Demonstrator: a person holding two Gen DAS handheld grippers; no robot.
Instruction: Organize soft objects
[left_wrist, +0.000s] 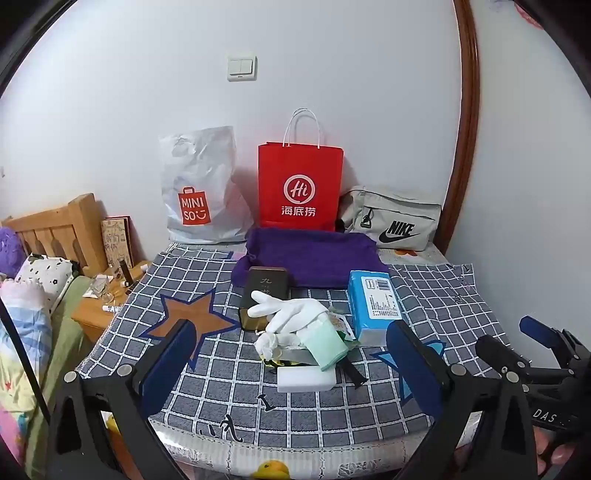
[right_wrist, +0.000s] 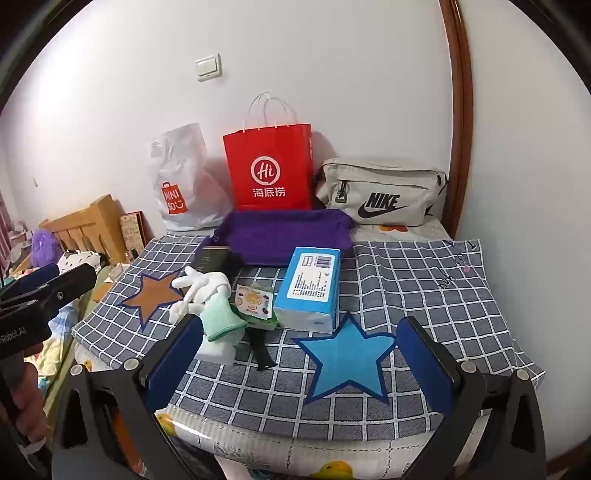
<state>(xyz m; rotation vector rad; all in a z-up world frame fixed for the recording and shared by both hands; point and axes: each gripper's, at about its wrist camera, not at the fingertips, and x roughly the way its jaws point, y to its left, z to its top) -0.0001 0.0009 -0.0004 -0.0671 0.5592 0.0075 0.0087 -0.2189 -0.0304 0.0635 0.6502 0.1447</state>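
My left gripper (left_wrist: 291, 373) and my right gripper (right_wrist: 299, 363) both stand with jaws fully apart and nothing between the blue pads; both hover above the near edge of the grey-and-white checked tablecloth (left_wrist: 424, 295), angled down toward it.

Nearest to the left jaws lies a white rectangular sponge block (left_wrist: 306, 377), flat, with its long axis running across my view. Just behind it, and touching it, sits the heap of soft items: a mint-green ribbed cloth piece (left_wrist: 327, 341), a pair of white fabric gloves (left_wrist: 284, 314) and a small printed sachet (right_wrist: 254, 301). A black strap (right_wrist: 260, 350) pokes out toward me from under the heap.

In the left view the heap sits centred ahead of the jaws; in the right view it lies left of centre, by the left finger. Judgement: the left gripper is better placed for the first pick.

Right of the heap rests a blue-and-white tissue pack (left_wrist: 375, 302), long axis pointing away from me. Farther back lie a dark rectangular box (left_wrist: 264, 291) and a folded purple towel (left_wrist: 314, 256).
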